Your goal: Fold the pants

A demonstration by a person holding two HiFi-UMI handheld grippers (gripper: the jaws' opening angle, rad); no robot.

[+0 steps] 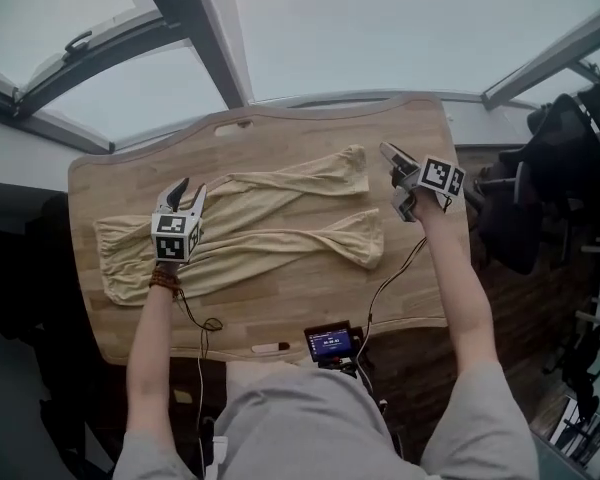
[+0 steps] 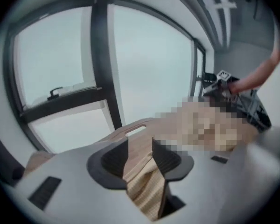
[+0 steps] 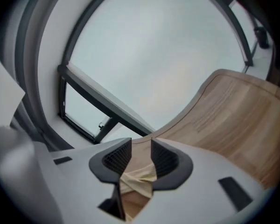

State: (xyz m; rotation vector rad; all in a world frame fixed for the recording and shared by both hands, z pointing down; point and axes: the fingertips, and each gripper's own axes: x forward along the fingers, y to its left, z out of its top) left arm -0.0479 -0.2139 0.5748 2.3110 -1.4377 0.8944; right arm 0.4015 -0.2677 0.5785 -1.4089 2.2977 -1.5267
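I see the beige pants (image 1: 280,228) lying flat on the wooden table (image 1: 420,298), with their 2 legs pointing right. My left gripper (image 1: 187,194) hangs over their left part, jaws released. My right gripper (image 1: 398,181) is just beside the far cuff, jaws also released.

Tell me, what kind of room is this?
Probably an office or workroom: a wooden table with beige pants on it, big windows behind, and what looks like a black office chair.

My left gripper (image 1: 185,190) and right gripper (image 1: 393,178) hold their jaws apart, both gaps free. The pants (image 1: 280,223) lie below them. Ahead runs bare table (image 1: 280,138), then the window frame (image 1: 205,38). Behind my right jaws, a small screen (image 1: 330,343) blocks the table's edge.
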